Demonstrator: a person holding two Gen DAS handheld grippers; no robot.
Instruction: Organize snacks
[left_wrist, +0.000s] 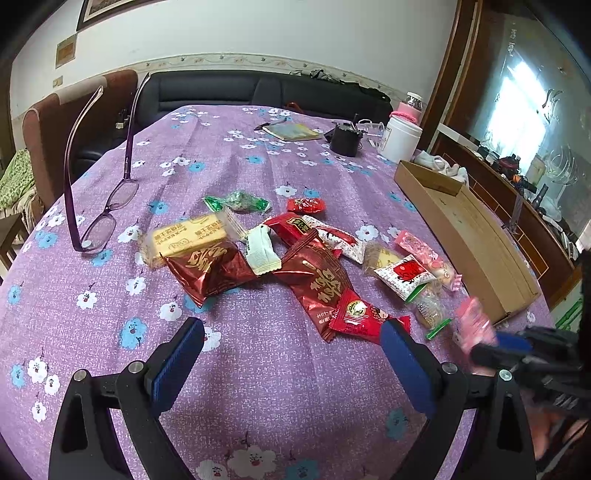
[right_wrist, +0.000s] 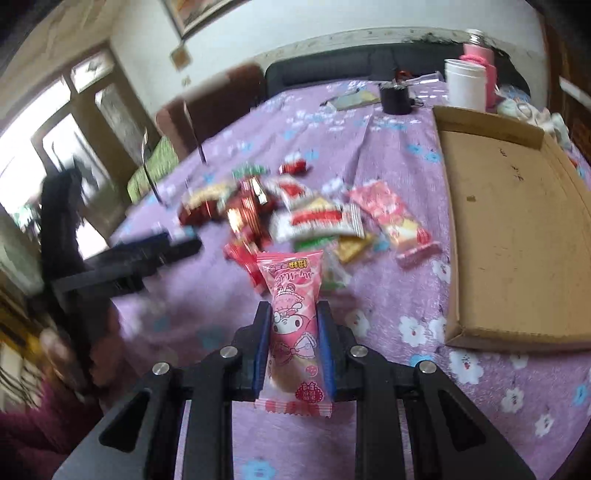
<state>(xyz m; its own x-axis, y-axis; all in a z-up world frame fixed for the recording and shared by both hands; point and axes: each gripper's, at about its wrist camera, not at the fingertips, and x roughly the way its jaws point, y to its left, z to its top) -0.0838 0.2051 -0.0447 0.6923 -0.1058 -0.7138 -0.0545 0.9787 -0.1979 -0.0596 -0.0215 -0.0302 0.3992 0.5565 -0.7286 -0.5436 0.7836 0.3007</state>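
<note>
Closest in, the right gripper (right_wrist: 294, 339) clamps a pink snack packet (right_wrist: 293, 332) upright between its blue pads, lifted clear of the purple flowered tablecloth (right_wrist: 399, 273), likely so it can be carried to the empty cardboard box (right_wrist: 517, 221) lying just to its right. The left gripper (left_wrist: 291, 350) hovers with jaws spread wide and nothing between them, poised before the pile, probably waiting its turn. Beyond lies the heap of snacks (left_wrist: 295, 254), loosely overlapping, still unsorted. Farther off, a pair of glasses (left_wrist: 107, 206) and a white jar (left_wrist: 400, 134) stand well apart.
</note>
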